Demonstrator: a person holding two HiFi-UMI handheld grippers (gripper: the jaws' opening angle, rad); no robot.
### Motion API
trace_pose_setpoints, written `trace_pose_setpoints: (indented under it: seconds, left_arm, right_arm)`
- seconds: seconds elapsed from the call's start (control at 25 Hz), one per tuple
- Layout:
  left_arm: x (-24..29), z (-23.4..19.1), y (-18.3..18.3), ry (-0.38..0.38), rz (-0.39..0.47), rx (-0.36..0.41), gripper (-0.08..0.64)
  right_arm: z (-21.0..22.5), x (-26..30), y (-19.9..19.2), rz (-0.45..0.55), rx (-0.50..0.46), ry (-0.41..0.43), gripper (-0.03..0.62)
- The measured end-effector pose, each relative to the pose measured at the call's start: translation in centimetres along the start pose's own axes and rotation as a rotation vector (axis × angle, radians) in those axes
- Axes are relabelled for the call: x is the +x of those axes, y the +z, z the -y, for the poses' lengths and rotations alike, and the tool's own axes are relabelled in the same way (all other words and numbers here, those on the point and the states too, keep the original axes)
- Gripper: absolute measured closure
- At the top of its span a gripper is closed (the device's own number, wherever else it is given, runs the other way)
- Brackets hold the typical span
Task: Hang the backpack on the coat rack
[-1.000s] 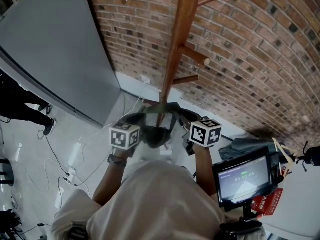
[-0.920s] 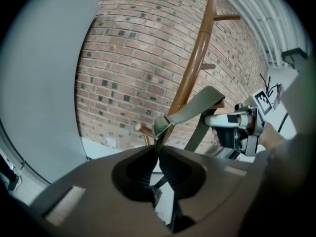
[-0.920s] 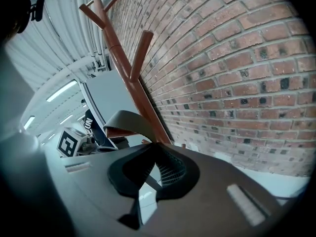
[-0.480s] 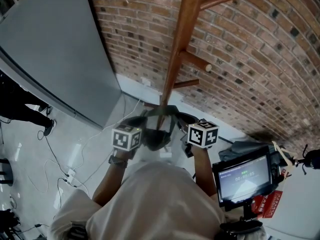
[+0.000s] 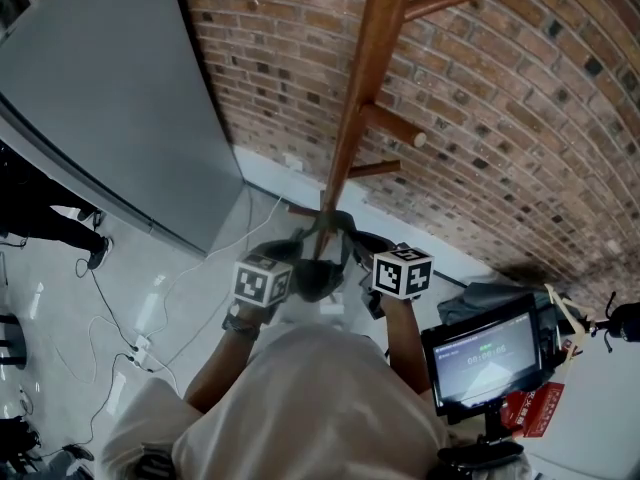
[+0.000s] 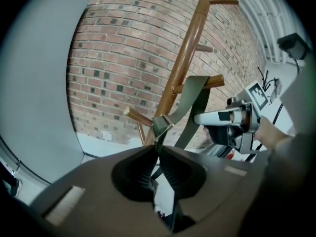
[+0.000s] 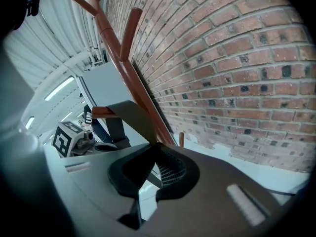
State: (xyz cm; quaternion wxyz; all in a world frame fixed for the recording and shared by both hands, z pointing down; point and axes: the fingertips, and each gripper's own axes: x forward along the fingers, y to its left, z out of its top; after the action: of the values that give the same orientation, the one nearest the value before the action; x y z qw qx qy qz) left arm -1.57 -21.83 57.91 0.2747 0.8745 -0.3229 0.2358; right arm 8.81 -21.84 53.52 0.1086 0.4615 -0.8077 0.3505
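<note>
The wooden coat rack (image 5: 365,88) stands against the brick wall with pegs sticking out on both sides. The dark backpack (image 5: 318,273) hangs between my two grippers at the foot of the pole. Its olive strap (image 6: 195,95) lies draped over a low peg (image 6: 213,82), and the right gripper view shows the same strap (image 7: 126,111) over that peg (image 7: 98,112). My left gripper (image 6: 159,149) is shut on the strap just below a buckle (image 6: 162,126). My right gripper (image 7: 155,149) is shut on the strap's other side. In the head view the left gripper (image 5: 285,263) and right gripper (image 5: 370,258) flank the bag.
A big grey panel (image 5: 110,98) leans at the left. A monitor on a stand (image 5: 490,353) sits at the lower right, with a grey bag (image 5: 490,293) behind it. Cables (image 5: 150,318) trail over the white floor. A person's legs (image 5: 50,223) show at the far left.
Both grippers have sunk a little with the backpack and drawn slightly closer together. Both still hold the strap.
</note>
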Motion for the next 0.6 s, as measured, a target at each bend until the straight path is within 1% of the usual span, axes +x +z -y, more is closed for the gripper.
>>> trace_pose_setpoints:
  seconds: [0.28,0.6]
  left_arm:
    - [0.9,1.5,-0.9,-0.030,-0.028,0.015,0.532]
    - [1.9,1.4,-1.1,-0.047,-0.041,0.009,0.531]
  right_arm:
    - [0.1,0.5,-1.1,-0.027,0.010,0.012,0.583]
    - [0.3,1.7,-2.0,-0.042,0.034,0.042,0.581]
